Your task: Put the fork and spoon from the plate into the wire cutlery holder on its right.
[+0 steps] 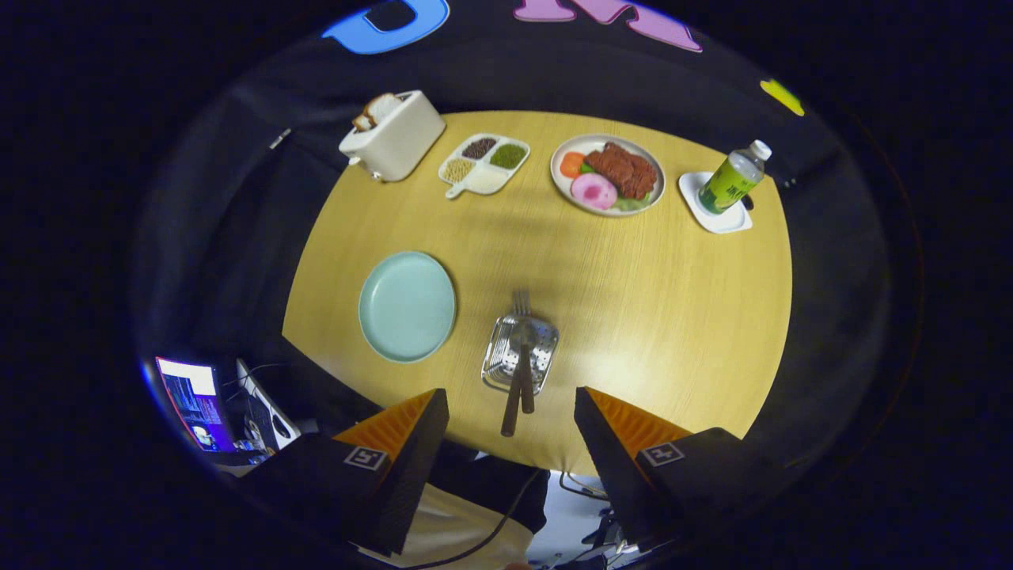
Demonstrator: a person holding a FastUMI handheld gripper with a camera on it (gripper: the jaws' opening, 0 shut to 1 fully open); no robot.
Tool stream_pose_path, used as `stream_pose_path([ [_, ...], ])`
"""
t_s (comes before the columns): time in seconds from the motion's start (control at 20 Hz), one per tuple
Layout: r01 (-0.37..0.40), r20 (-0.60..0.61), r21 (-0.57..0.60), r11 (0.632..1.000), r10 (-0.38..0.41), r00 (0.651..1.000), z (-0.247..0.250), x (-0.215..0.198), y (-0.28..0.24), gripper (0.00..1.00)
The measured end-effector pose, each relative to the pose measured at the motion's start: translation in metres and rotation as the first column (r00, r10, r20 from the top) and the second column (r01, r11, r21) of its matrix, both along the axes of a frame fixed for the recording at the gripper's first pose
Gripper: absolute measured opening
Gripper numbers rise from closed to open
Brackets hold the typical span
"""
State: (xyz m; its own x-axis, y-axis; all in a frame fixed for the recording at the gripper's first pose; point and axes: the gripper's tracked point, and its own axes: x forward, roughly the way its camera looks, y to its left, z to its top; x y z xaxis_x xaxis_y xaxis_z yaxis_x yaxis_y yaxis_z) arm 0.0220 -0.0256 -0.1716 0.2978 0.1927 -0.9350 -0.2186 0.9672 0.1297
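So the two-finger gripper [511,427] is hanging up high over the round light-wood table [673,317], looking down on it. Its fingers are standing wide apart and aren't gripping anything, there's just open air between them.

Just ahead of the fingers, pretty much lined up with the gap, the shiny perforated metal cutlery holder [520,355] is sitting on the table near its front edge. Both utensils are already lying in it: the fork with the dark handle [521,305] is poking its tines out past the holder's far rim, and the spoon with the dark handle [524,332] is resting its bowl inside. The two dark handles are sticking out toward the gripper, over the holder's near rim, close together.

Just to the left of the holder, the round pale mint-green plate [407,305] is sitting bare, with nothing on it.

Further back things are lining up along the far side of the table. From left: a cream toaster [392,136] with bread slices sticking up out of it, a white divided tray [484,164] holding beans and grains, a white plate of fake meat and veg [607,175], and a green-labelled bottle with a white cap [734,179] standing on a square white coaster [715,204].
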Motion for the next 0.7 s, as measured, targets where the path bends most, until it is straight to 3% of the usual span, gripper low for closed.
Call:
stream_pose_path([
  [0.2, 0.025, 0.209, 0.052, 0.998, -0.036, 0.977, 0.047, 0.011, 0.003, 0.99],
  [0.35, 0.020, 0.380, 0.033, 0.999, -0.031, 0.925, 0.085, 0.017, -0.001, 1.00],
  [0.45, 0.027, 0.488, 0.044, 0.999, -0.046, 0.872, 0.107, 0.020, 0.003, 0.99],
  [0.7, 0.078, 0.714, 0.085, 0.993, -0.115, 0.691, 0.155, 0.024, 0.007, 0.99],
])
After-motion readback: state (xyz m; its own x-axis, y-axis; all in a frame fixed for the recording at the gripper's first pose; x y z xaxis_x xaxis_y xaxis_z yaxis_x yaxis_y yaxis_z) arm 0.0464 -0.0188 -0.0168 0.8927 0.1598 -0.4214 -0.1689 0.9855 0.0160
